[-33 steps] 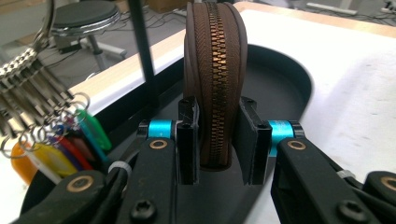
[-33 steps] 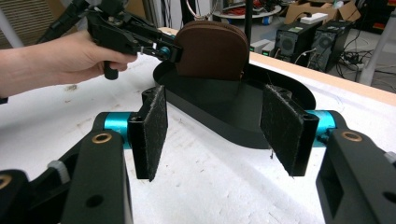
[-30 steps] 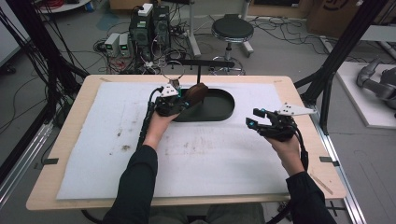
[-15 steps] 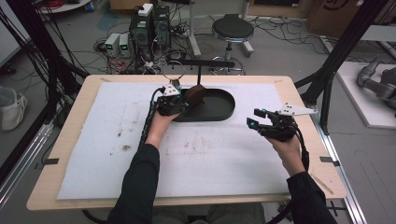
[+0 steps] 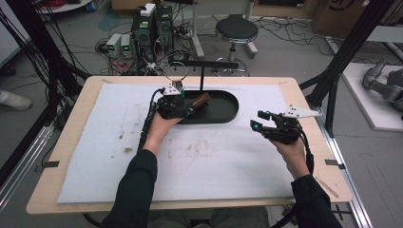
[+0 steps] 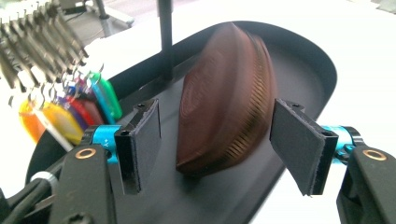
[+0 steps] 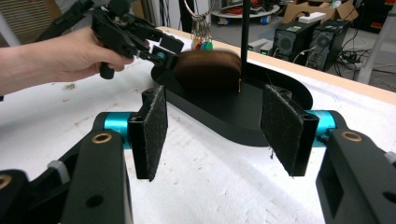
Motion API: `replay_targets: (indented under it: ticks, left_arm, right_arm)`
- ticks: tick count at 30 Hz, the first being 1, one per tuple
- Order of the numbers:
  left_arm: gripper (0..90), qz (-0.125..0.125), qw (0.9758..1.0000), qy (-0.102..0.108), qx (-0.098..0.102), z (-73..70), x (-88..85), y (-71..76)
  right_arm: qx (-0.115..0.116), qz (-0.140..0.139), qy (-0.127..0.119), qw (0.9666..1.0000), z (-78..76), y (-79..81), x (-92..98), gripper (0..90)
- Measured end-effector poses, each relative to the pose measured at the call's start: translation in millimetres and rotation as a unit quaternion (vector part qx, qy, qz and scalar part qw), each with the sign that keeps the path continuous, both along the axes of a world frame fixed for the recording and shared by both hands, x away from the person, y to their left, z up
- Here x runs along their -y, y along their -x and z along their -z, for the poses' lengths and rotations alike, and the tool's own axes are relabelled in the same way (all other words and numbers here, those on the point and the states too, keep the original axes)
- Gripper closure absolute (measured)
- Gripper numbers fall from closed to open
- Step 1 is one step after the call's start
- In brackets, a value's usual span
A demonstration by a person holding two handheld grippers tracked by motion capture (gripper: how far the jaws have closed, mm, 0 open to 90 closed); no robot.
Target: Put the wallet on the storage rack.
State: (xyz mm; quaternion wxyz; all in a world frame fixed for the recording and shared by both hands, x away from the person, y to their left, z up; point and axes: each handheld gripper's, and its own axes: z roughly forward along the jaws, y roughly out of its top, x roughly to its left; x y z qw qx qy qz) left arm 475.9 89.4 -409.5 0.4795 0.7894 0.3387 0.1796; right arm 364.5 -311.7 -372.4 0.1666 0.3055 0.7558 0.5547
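Wooden counter (image 5: 66, 156), covered by a white foam sheet (image 5: 214, 161) with brownish stains at 8 o'clock of centre.

Black oval tray (image 5: 223, 107), at 12 o'clock of the sheet's centre; upright black post (image 5: 201, 78) rising from its far edge, crossbar on top, with a wire ring (image 5: 177, 71) hung at the left end.

Brown ribbed oval object (image 6: 226, 98), standing on edge in the tray's left part, slightly blurred; no writing legible on it.

Left hand-held gripper (image 5: 183, 108), at the tray's 9 o'clock end. Jaws wide apart, one on each side of the brown object, pads (image 6: 140, 140) clear of it, gripping nothing.

Bunch of keys with coloured plastic tags (image 6: 70, 114) (orange, yellow, red, blue, green), hanging at 10 o'clock in the left gripper view; tag labels unreadable.

Right hand-held gripper (image 5: 259, 121), over the sheet at 4 o'clock of the tray, well apart from it. Jaws wide open, empty, aimed toward the tray.

Round stool (image 5: 236, 31) and computer towers (image 5: 152, 23) on the floor beyond the counter, at 12 o'clock; no brand legible.
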Motion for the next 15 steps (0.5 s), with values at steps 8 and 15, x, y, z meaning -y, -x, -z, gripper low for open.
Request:
replay_targets:
  ticks: [8,15]
  left_arm:
    - [31.9,0.015,0.9990,0.014,0.039,-22.8,-4.5,24.2]
    - [29.3,0.016,0.9976,0.025,0.063,-37.0,-25.0,54.5]
  right_arm:
    - [0.001,0.002,-0.002,1.0000,-0.1,0.2,0.0,42.2]
    - [-0.003,0.003,0.003,1.0000,0.5,-0.4,-0.7,40.4]
